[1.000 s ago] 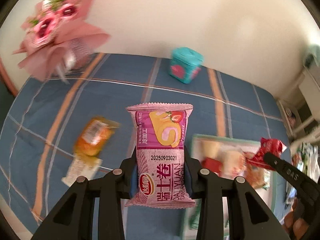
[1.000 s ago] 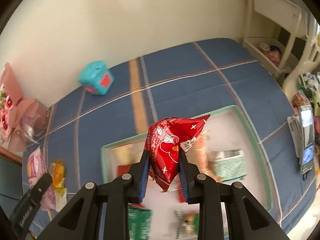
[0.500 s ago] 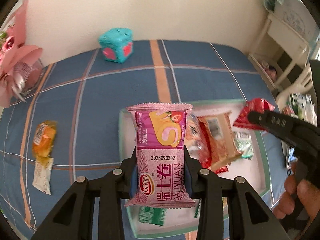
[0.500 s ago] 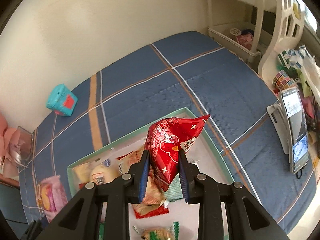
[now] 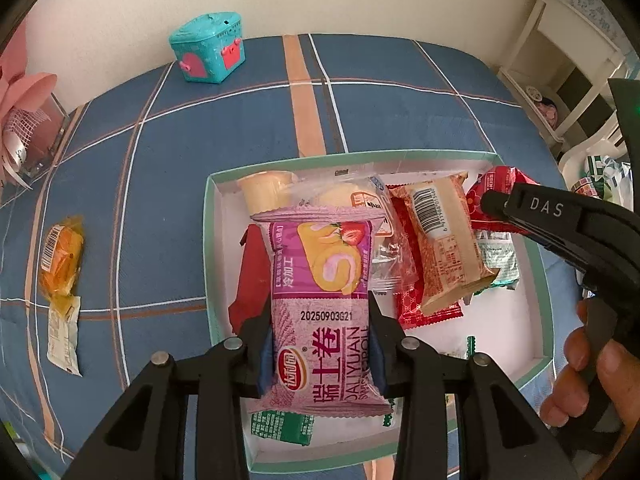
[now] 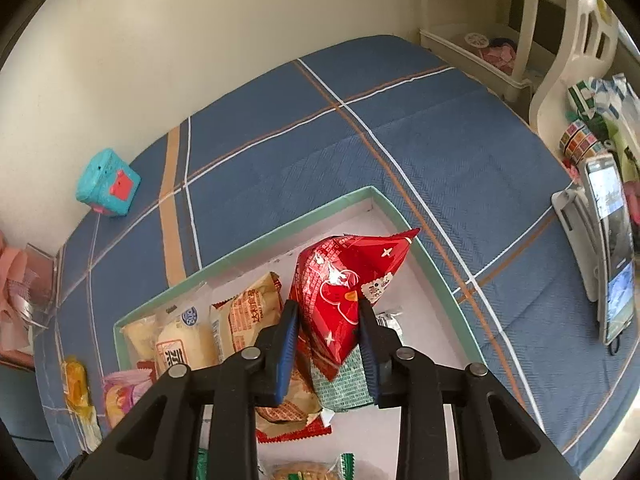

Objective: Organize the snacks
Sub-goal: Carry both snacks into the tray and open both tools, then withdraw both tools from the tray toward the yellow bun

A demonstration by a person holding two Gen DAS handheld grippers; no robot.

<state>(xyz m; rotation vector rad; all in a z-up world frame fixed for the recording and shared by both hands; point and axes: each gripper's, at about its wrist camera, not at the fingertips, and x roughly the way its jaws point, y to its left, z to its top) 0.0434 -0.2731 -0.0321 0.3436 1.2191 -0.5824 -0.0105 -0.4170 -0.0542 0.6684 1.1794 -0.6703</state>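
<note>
Still lying out on the blue bed at far left: orange snack [image 5: 62,258] and pale sachet [image 5: 63,334], both waiting. Filling up already: green-rimmed tray [image 5: 208,240], several packets inside. Left claw [image 5: 320,354] hovering over tray, starting to loosen on pink roll pack [image 5: 320,300], glossy, puffy. Right claw [image 6: 327,354] easing off red packet [image 6: 344,292], crinkly, pointed, above tray's right part.

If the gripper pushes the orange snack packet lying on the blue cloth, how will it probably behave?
The orange snack packet looks small and flat, so it probably slides rather than rolls. Its glossy film wrapper may be slippery between pads. The woven blue cloth could drag on it slightly.
</note>
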